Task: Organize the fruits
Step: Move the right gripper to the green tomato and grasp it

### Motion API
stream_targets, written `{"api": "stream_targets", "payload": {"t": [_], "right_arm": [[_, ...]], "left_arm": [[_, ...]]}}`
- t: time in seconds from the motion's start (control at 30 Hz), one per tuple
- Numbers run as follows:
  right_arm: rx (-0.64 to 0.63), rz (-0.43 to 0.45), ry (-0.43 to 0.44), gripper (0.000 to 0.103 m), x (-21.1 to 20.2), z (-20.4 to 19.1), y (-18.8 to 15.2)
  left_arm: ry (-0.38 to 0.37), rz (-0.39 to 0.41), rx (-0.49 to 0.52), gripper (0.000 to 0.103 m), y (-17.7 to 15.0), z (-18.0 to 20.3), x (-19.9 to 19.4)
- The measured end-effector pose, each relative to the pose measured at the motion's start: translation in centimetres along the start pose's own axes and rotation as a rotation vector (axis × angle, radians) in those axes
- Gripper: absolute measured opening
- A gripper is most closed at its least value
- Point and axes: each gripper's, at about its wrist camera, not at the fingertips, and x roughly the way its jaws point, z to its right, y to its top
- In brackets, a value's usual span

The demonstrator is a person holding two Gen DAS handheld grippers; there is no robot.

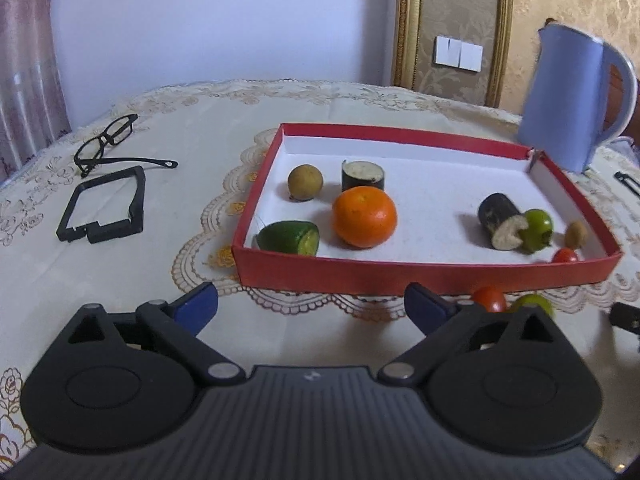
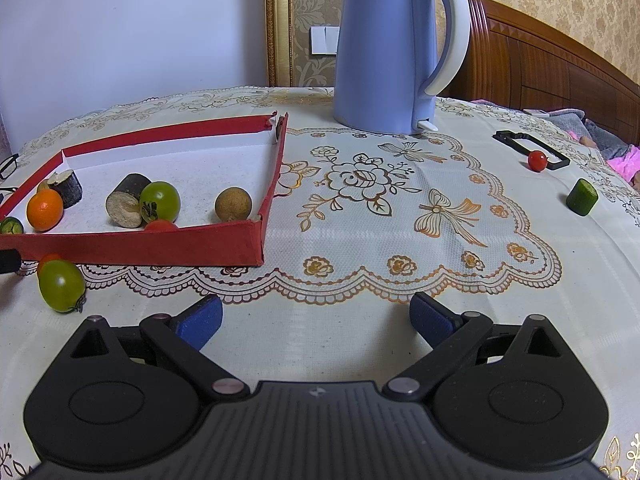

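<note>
A red tray (image 1: 400, 276) (image 2: 160, 244) with a white floor holds an orange (image 1: 365, 217) (image 2: 45, 209), a cucumber piece (image 1: 289, 237), a brown longan (image 1: 305, 182) (image 2: 233, 204), two dark cut cylinders (image 1: 362, 175) (image 1: 500, 220), a green tomato (image 1: 538, 229) (image 2: 160, 201) and a red cherry tomato (image 1: 565, 256). Just outside its front wall lie a red cherry tomato (image 1: 489, 298) and a green tomato (image 1: 534, 305) (image 2: 62, 286). My left gripper (image 1: 311, 310) stands open in front of the tray, empty. My right gripper (image 2: 316, 320) is open over bare cloth. Far right lie a cherry tomato (image 2: 537, 160) and a cucumber piece (image 2: 582, 197).
A blue kettle (image 1: 572, 100) (image 2: 394, 48) stands behind the tray's right corner. Glasses (image 1: 110, 144) and a black frame (image 1: 104, 208) lie left of the tray; another black frame (image 2: 532, 150) lies at the right. An embroidered cloth (image 2: 380, 208) covers the table.
</note>
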Motion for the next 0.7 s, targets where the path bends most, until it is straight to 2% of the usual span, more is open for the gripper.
{"api": "stream_targets", "payload": {"t": [0.13, 0.2, 0.3, 0.43, 0.57, 0.63, 0.7], "right_arm": [[0.007, 0.034, -0.015, 0.101, -0.6, 0.1, -0.1], [0.019, 0.088, 0.014, 0.101, -1.6, 0.4, -0.3], [0.013, 0.088, 0.073, 0.101, -2.2, 0.0, -0.9], [-0.057, 0.137, 0.070, 0.101, -3.5, -1.6, -1.2], [-0.079, 0.129, 0.156, 0.099, -4.4, -3.1, -1.5], [-0.109, 0.137, 0.173, 0.093, -4.7, -4.4, -1.5], [-0.131, 0.138, 0.186, 0.076, -5.0, -5.5, -1.4]], "left_arm": [[0.001, -0.022, -0.005, 0.102, -0.2, -0.1, 1.1], [0.011, -0.018, -0.001, 0.103, -0.2, 0.1, 1.3], [0.015, -0.019, 0.001, 0.103, -0.2, 0.1, 1.4], [0.011, -0.021, -0.006, 0.103, -0.2, 0.0, 1.4], [0.011, -0.022, -0.006, 0.103, -0.2, 0.0, 1.4], [0.011, -0.022, -0.006, 0.103, -0.2, 0.0, 1.4], [0.011, -0.022, -0.006, 0.103, -0.2, 0.0, 1.4]]}}
